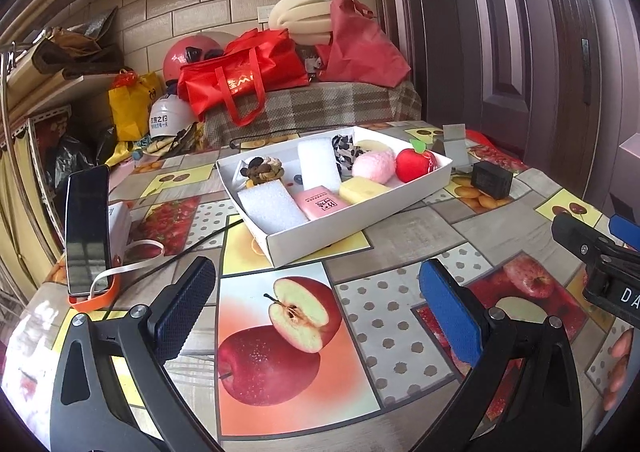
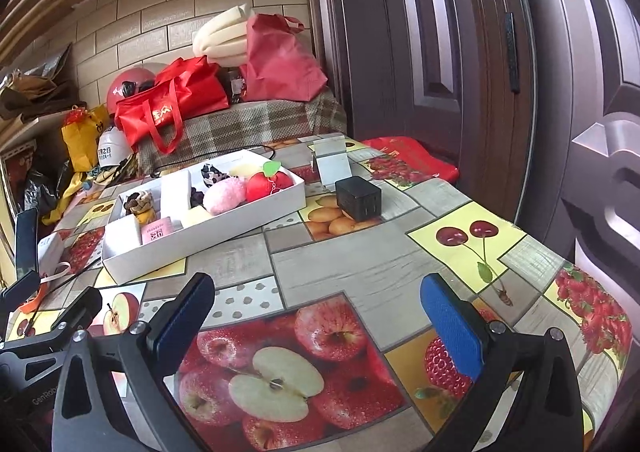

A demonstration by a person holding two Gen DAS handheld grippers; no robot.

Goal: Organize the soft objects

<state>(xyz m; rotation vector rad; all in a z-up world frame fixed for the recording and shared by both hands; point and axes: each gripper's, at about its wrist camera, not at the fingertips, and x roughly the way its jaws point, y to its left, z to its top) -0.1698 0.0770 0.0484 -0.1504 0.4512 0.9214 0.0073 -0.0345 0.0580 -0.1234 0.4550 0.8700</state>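
A white shallow box lies on the fruit-print table and holds several soft items. Among them are a red plush apple, a pink fluffy ball, a yellow sponge, a pink packet, white foam blocks and a brown knotted toy. My left gripper is open over the table, short of the box and empty. My right gripper is open to the right of it, also empty.
A black charger cube and a small white stand sit right of the box. A phone on an orange stand is at the table's left edge. Cables run past the box. Bags and helmets pile behind.
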